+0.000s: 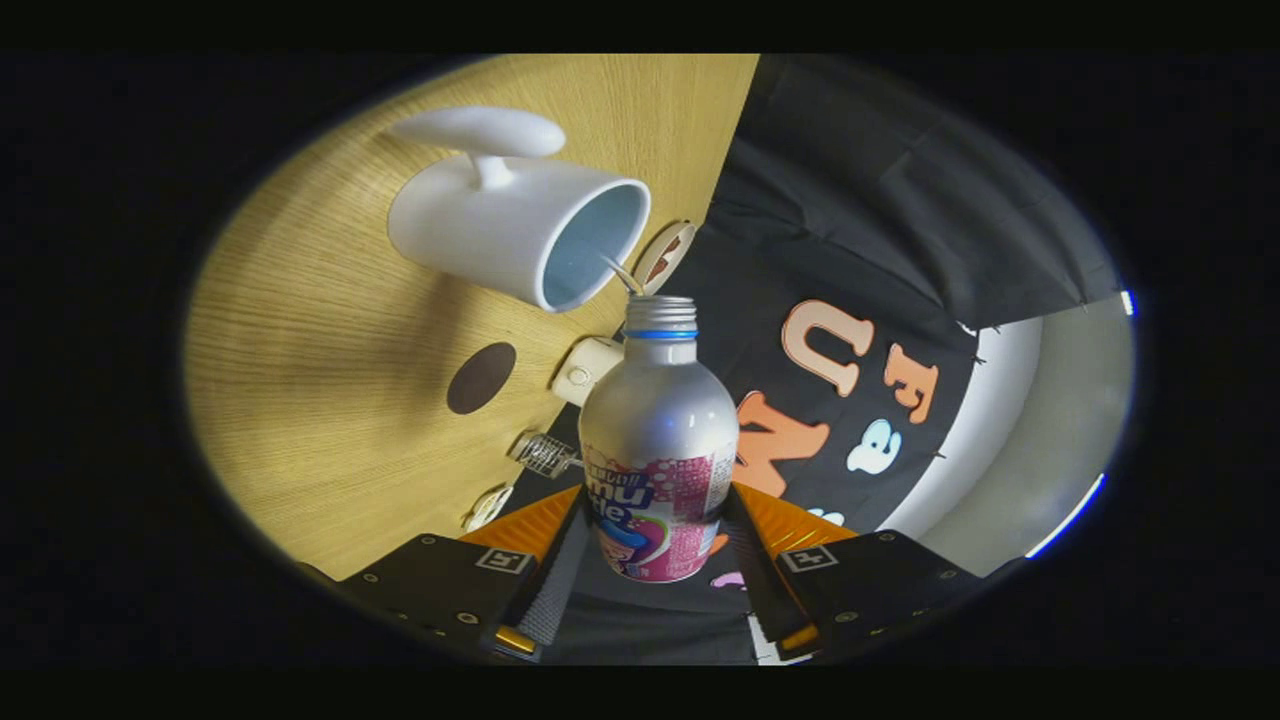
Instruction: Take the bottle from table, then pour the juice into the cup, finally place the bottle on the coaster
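A silver bottle [658, 420] with a pink and blue label sits between my fingers, and my gripper [655, 525] is shut on its lower body. Its cap is off. The whole scene looks rolled sideways, with the bottle's open mouth right at the rim of the white cup [515, 225]. A thin pale streak runs from the mouth over the rim into the cup's pale blue inside. The cup stands on the wooden table [330, 330] with its handle on the far side. The dark brown round coaster [481, 377] lies on the table beside the cup.
Along the table's edge by the booth's black cloth wall lie small things: a white round object [585, 370], a small clear item [545, 453], another white piece [487, 507] and a round brown-and-white disc [665, 255] behind the cup.
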Available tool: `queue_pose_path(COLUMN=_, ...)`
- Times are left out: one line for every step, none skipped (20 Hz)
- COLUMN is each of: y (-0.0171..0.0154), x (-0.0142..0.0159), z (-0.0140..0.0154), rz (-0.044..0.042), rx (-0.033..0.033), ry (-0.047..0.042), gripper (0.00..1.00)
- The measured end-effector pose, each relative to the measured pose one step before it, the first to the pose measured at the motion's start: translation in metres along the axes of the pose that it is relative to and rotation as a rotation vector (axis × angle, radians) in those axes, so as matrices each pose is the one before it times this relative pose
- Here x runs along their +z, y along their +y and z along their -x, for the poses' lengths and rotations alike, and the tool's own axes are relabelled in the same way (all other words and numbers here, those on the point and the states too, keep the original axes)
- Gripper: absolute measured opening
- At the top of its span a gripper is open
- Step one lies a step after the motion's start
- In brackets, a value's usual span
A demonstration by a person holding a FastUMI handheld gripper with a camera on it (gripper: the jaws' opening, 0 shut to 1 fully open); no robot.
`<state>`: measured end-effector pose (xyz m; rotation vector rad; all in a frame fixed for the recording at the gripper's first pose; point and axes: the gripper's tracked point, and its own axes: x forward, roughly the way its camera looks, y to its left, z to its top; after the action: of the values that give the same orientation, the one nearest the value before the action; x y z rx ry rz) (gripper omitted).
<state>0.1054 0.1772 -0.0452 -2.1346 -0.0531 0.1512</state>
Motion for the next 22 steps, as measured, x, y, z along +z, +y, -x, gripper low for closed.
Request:
queue_pose_path(y=-0.00107, x=0.00064, z=-0.00018, rz=0.00329, rx=0.00071, ry=-0.00117, gripper=0.75)
queue_pose_path(y=-0.00045, x=0.00228, z=0.00006, rz=0.0053, rx=0.00001, ry=-0.00087, gripper=0.75)
queue_pose_path(y=-0.00092, x=0.00126, z=0.00143, rz=0.0046, rx=0.00334, ry=-0.00059, gripper=0.75)
queue_pose_path(y=0.00015, x=0.00043, z=0.00165, rz=0.0078, rx=0.00049, ry=-0.00091, gripper=0.75)
queue_pose_path(y=0.00054, x=0.00078, z=-0.00012, rz=0.00746, rx=0.00144, ry=-0.00209, gripper=0.75)
queue_pose_path(y=0.00024, x=0.00047, z=0.00003, rz=0.00462, rx=0.00284, ry=-0.00116, gripper=0.75)
queue_pose_path(y=0.0001, x=0.00008, z=-0.00062, rz=0.00579, rx=0.00188, ry=-0.00019, gripper=0.75)
queue_pose_path(y=0.00012, x=0.00135, z=0.00153, rz=0.00512, rx=0.00174, ry=0.00032, gripper=0.75)
queue_pose_path(y=0.00129, x=0.00001, z=0.00047, rz=0.00348, rx=0.00354, ry=0.0002, gripper=0.75)
queue_pose_path(y=-0.00073, x=0.00034, z=-0.00033, rz=0.00371, rx=-0.00019, ry=-0.00091, gripper=0.75)
queue_pose_path(y=-0.0021, x=0.00025, z=-0.00075, rz=0.00608, rx=0.0004, ry=0.00101, gripper=0.75)
queue_pose_path(y=-0.0011, x=-0.00034, z=-0.00045, rz=0.00526, rx=-0.00052, ry=-0.00097, gripper=0.75)
queue_pose_path(y=-0.00028, x=-0.00007, z=-0.00029, rz=0.00655, rx=-0.00194, ry=-0.00174, gripper=0.75)
queue_pose_path(y=-0.00067, x=-0.00029, z=-0.00002, rz=0.00919, rx=-0.00275, ry=-0.00197, gripper=0.75)
queue_pose_path(y=-0.00071, x=0.00095, z=-0.00028, rz=0.00904, rx=-0.00105, ry=-0.00203, gripper=0.75)
queue_pose_path(y=-0.00044, x=0.0009, z=0.00045, rz=0.00836, rx=-0.00016, ry=-0.00327, gripper=0.75)
queue_pose_path(y=-0.00155, x=0.00005, z=0.00005, rz=0.00527, rx=-0.00054, ry=0.00004, gripper=0.75)
queue_pose_path(y=-0.00093, x=0.00079, z=0.00001, rz=0.00607, rx=-0.00074, ry=-0.00378, gripper=0.75)
queue_pose_path(y=-0.00005, x=0.00028, z=0.00002, rz=0.0059, rx=0.001, ry=-0.001, gripper=0.75)
queue_pose_path(y=0.00051, x=0.00014, z=-0.00062, rz=0.00499, rx=0.0038, ry=-0.0019, gripper=0.75)
queue_pose_path(y=-0.00051, x=0.00007, z=0.00009, rz=0.00532, rx=-0.00047, ry=-0.00141, gripper=0.75)
queue_pose_path(y=0.0001, x=0.00027, z=0.0002, rz=0.00491, rx=0.00085, ry=-0.0003, gripper=0.75)
